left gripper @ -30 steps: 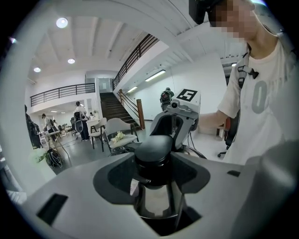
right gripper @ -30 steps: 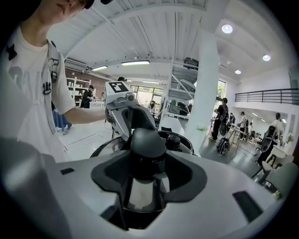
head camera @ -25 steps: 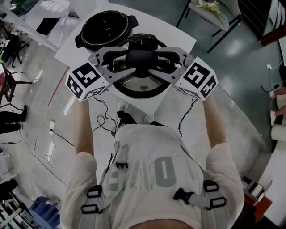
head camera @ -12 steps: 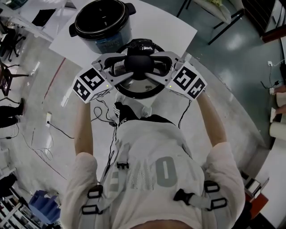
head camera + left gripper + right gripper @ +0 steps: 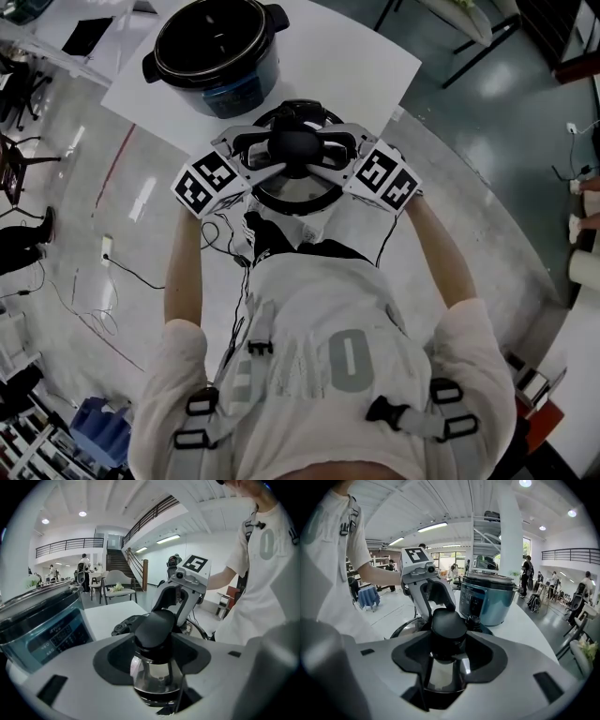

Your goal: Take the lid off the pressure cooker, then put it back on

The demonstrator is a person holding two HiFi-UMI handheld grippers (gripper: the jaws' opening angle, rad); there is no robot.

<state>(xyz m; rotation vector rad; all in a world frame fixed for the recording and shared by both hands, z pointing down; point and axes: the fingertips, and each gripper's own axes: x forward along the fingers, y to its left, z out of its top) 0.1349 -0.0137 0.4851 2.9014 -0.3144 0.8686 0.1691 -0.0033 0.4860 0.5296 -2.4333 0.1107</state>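
Note:
The pressure cooker pot [image 5: 211, 47] stands open on the white table [image 5: 356, 66], its blue body [image 5: 487, 597] and control panel [image 5: 42, 623] showing in both gripper views. The steel lid [image 5: 295, 192] hangs level near the table's near edge, apart from the pot. My left gripper [image 5: 274, 148] and right gripper [image 5: 319, 148] are both shut on the lid's black knob [image 5: 295, 142] from opposite sides. The knob [image 5: 157, 625] sits in the left gripper's [image 5: 157, 656] jaw notches, and the knob [image 5: 447, 625] likewise in the right gripper's [image 5: 447, 660]. I cannot tell whether the lid touches the table.
A chair [image 5: 459, 28] stands beyond the table at the upper right. Cables [image 5: 220, 248] lie on the floor by the person's feet. Another table with a dark flat item [image 5: 89, 36] stands at the upper left. People walk in the hall behind [image 5: 527, 573].
Both grippers have sunk together with the lid held by its knob. In the head view the lid and the marker cubes look smaller and sit nearer the table's near edge.

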